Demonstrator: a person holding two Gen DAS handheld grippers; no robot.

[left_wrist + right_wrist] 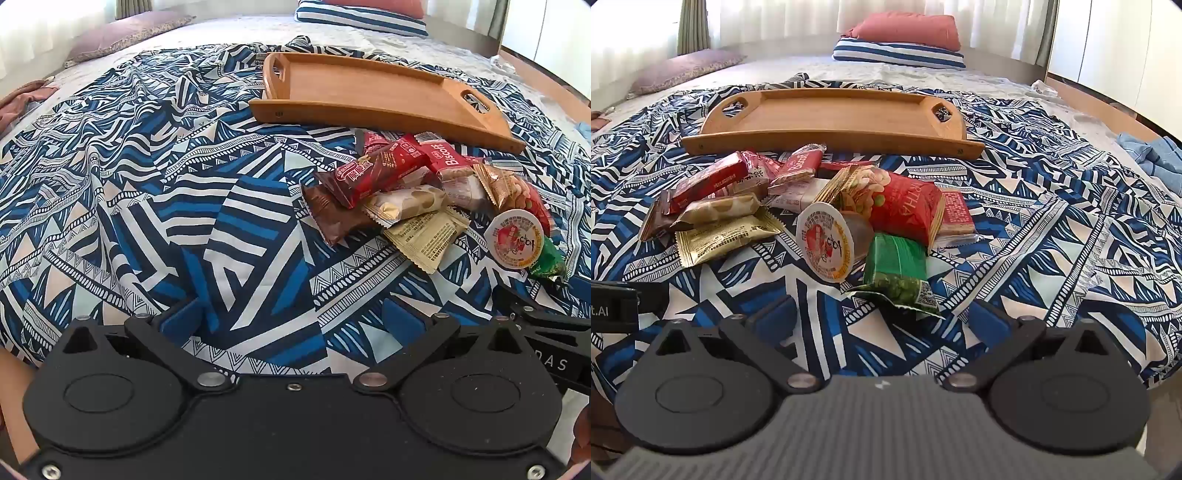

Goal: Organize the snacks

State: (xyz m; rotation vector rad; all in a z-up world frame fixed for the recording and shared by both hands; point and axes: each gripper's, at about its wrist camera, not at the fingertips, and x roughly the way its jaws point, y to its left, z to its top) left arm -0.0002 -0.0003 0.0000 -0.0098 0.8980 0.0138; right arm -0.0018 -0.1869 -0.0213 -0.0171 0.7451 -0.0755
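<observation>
Bedspread (1052, 229) holds snack pile (812, 206) just ahead of spread right gripper (882, 314).

Bed (1015, 92) under patterned blue sheet (1052, 229) before me. Wooden tray (831, 122) flat on sheet. Snack pile (820, 210) just in front of tray. Striped pillow (897, 53) well beyond tray.

Smooth wooden tray (827, 107) (satin); glossy foil wrappers (897, 258).
</observation>
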